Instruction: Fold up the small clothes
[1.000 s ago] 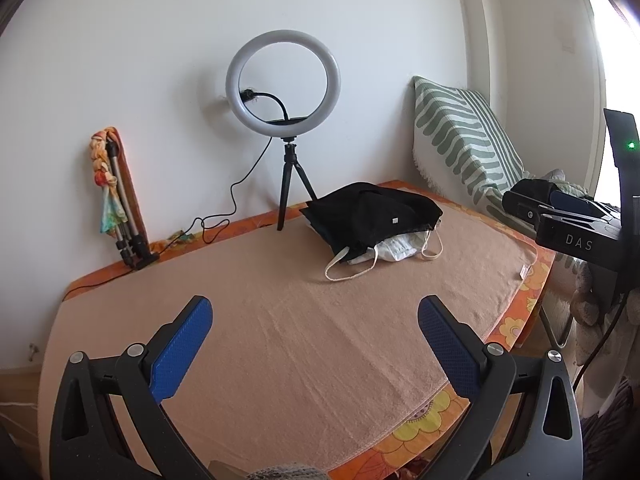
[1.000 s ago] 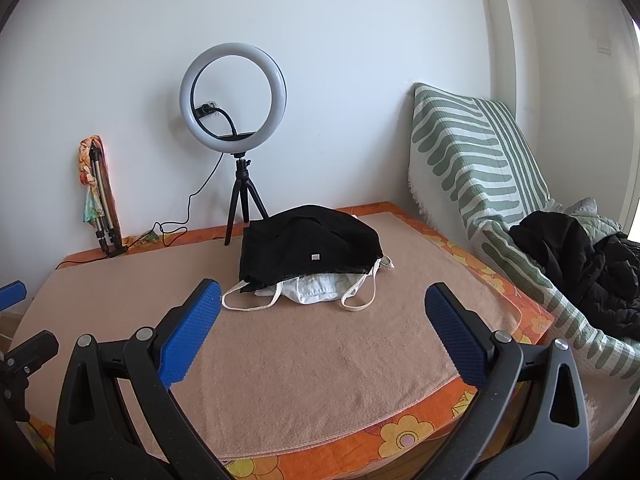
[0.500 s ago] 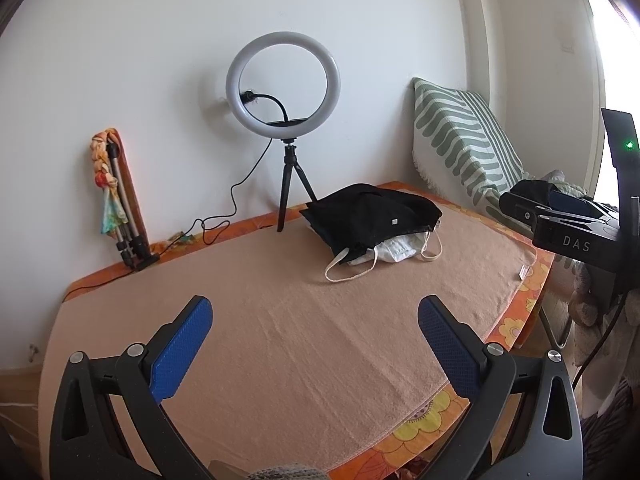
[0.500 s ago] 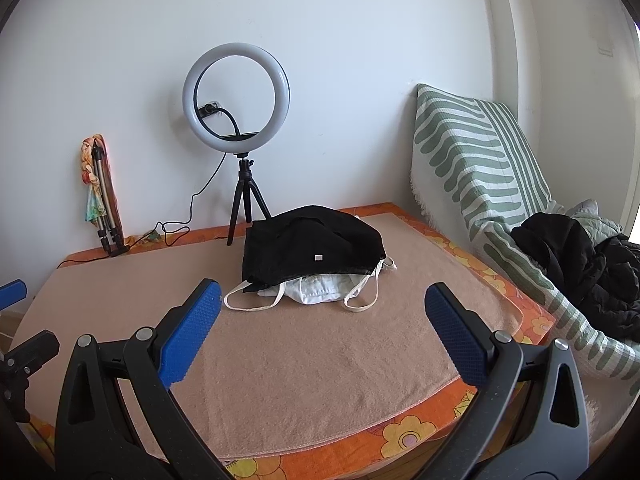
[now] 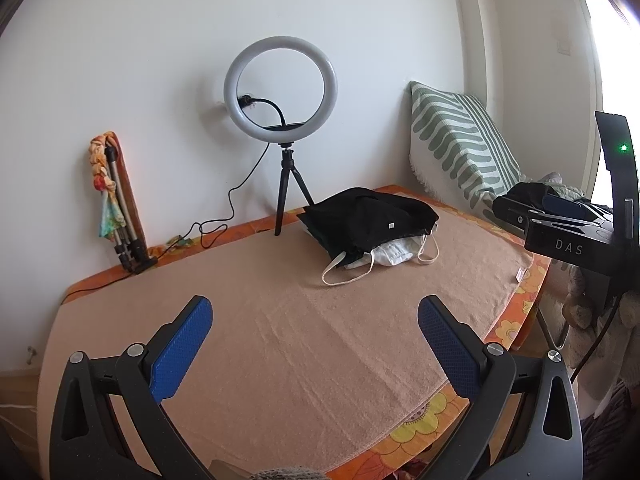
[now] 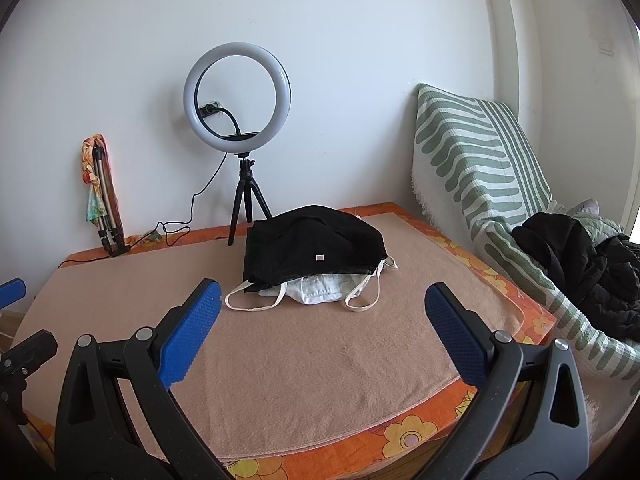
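Note:
A black garment [image 5: 370, 216] [image 6: 316, 242] lies in a pile on a white strappy top [image 5: 390, 254] [image 6: 324, 290] at the far middle of a table covered with a tan towel [image 5: 300, 320] [image 6: 320, 344]. My left gripper [image 5: 314, 320] is open and empty, hovering over the near part of the towel, well short of the pile. My right gripper [image 6: 322, 306] is open and empty, just in front of the white top's straps. The right gripper's body also shows at the right edge of the left wrist view [image 5: 568, 236].
A ring light on a small tripod [image 5: 282, 92] [image 6: 238, 96] stands behind the clothes, its cable trailing left. A folded tripod with a colourful cloth [image 5: 116, 200] [image 6: 100, 192] leans on the wall. A green-striped cushion [image 6: 480, 160] and dark jacket [image 6: 580, 264] lie right.
Both views have shifted very slightly; the right gripper has edged a little closer to the clothes pile. The clothes have not moved and both grippers stay open.

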`<state>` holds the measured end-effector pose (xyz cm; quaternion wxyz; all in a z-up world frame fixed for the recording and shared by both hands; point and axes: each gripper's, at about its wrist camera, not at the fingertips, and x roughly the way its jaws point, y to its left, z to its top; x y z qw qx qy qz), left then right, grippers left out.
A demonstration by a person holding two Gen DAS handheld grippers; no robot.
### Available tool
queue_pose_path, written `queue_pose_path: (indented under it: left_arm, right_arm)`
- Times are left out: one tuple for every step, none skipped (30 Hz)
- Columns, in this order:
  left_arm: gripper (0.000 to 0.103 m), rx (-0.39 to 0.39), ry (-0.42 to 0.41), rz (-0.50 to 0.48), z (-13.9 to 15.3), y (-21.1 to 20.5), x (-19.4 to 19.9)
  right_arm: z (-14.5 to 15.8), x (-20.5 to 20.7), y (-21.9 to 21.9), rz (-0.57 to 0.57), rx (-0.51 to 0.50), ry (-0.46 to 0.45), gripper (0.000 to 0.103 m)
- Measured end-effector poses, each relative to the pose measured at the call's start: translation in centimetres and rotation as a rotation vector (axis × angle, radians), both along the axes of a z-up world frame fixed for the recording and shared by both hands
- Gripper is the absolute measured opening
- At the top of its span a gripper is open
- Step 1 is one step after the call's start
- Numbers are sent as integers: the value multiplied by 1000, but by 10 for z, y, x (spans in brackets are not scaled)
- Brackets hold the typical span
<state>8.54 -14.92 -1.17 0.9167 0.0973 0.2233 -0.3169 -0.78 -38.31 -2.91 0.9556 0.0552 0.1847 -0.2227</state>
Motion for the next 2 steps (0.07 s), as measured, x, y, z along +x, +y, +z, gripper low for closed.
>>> queue_pose_path:
  left_arm:
    - [102, 0, -2, 0, 0, 0, 0]
    - [102, 2, 3, -3, 0, 0, 0]
  right_arm:
    - [0, 0, 0, 2, 1, 1, 103]
    - [0, 0, 0, 3, 2, 1, 103]
